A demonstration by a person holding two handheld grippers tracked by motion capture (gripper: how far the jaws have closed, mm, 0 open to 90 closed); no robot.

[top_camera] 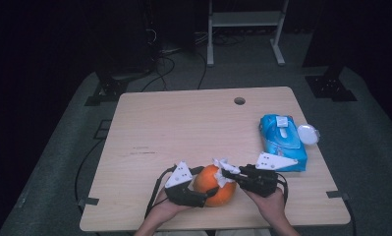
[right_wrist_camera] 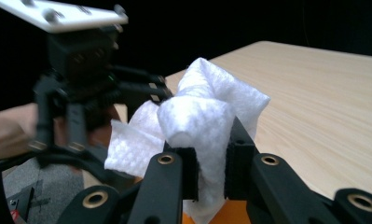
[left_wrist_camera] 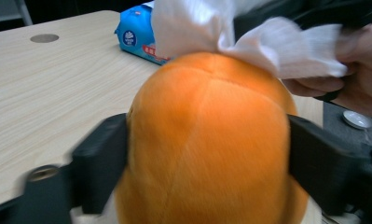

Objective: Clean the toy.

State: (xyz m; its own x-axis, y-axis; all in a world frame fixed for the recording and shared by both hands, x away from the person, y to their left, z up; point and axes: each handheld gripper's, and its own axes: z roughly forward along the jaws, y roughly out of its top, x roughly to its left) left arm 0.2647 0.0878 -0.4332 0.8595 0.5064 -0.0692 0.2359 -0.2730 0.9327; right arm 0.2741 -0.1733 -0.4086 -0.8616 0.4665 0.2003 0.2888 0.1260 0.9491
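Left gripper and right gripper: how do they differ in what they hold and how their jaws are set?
The left gripper has its jaws spread wide on either side of the round orange plush toy; the right gripper has its jaws nearly together, pinching a thin white wipe. The left steadies the toy on the table; the right presses the wipe on the toy's top. Both are black and hand-held.

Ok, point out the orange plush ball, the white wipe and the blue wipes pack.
orange plush ball [left_wrist_camera: 207, 140], left gripper view, middle of its front.
white wipe [right_wrist_camera: 200, 116], right gripper view, bunched part above the fingers.
blue wipes pack [top_camera: 282, 142], high view, top face.
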